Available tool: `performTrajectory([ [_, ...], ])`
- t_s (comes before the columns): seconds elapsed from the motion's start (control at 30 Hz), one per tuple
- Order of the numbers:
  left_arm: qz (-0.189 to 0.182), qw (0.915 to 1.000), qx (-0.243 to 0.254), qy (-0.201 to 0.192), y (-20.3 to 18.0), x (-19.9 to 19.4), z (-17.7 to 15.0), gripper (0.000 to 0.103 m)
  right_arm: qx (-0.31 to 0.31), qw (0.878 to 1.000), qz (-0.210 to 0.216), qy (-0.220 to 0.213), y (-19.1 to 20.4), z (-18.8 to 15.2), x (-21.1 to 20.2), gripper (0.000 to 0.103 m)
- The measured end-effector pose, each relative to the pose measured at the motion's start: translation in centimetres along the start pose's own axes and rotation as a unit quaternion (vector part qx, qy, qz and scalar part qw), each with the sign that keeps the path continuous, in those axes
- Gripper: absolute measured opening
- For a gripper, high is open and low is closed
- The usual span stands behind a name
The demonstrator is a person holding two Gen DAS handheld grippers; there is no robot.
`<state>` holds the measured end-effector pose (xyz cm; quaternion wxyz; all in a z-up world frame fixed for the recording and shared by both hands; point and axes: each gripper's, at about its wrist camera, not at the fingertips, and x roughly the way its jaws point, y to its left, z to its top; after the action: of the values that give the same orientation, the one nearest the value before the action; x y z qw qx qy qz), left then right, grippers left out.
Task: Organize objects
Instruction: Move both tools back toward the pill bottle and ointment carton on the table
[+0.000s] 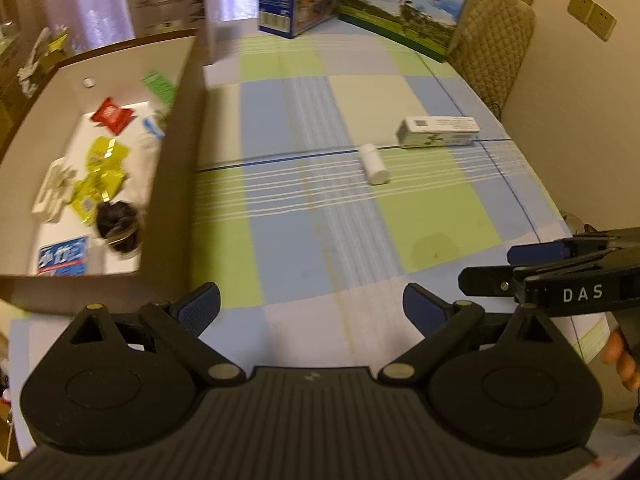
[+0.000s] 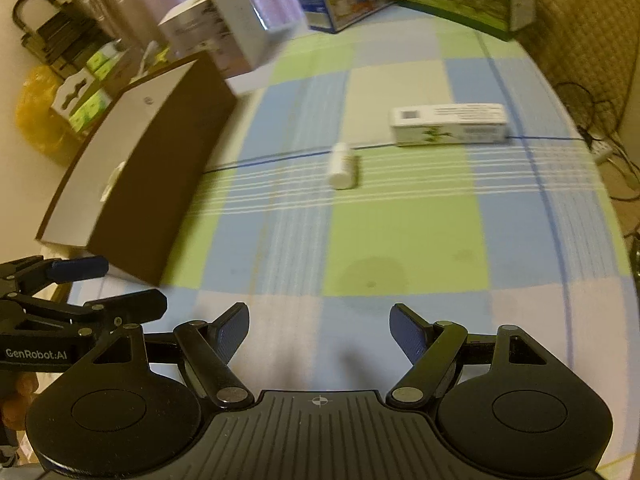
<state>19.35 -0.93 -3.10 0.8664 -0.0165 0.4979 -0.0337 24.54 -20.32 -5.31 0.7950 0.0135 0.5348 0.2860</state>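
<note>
Nearest, over the near edge of the checked tablecloth (image 1: 304, 240), left gripper (image 1: 311, 312) spread wide with nothing between the blue pads; right gripper (image 2: 319, 330) likewise released and empty, just beside it. Farther in, toward the middle of the table, a small white bottle (image 2: 341, 166) lying on its side, and just beyond it, nearer the right edge, a white carton (image 2: 450, 124) lying flat, the two close but apart. Along the left edge, an open cardboard box (image 1: 176, 184), apparently the collecting bin. At the far edge, large printed boxes (image 1: 400, 12) standing upright. Likely trouble: a bottle on its side may roll away under a sideways nudge, toward the carton or the right edge; both views also smeared with blur, so a hasty closing could miss or clip it. Only the left wrist view looks into the bin: red packet (image 1: 110, 114), yellow packets (image 1: 102, 168), a dark object and a blue label already inside. Only the right wrist view shows the bin's outer wall, the clutter beyond the left edge, and cables on the floor off the right edge.
</note>
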Motion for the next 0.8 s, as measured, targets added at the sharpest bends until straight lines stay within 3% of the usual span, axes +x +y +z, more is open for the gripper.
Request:
performTrajectory([
  [0.43,-0.007,0.9997,0.023,0.004,-4.2,3.9,2.3,0.091,-0.004,0.999,-0.034,-0.025,-5.0,0.7,-0.7,0.075],
  [0.8,-0.021,0.9988,0.040,0.018,-6.8,9.7,4.8,0.073,0.001,0.998,-0.049,-0.026,-8.7,2.5,1.2,0.075],
])
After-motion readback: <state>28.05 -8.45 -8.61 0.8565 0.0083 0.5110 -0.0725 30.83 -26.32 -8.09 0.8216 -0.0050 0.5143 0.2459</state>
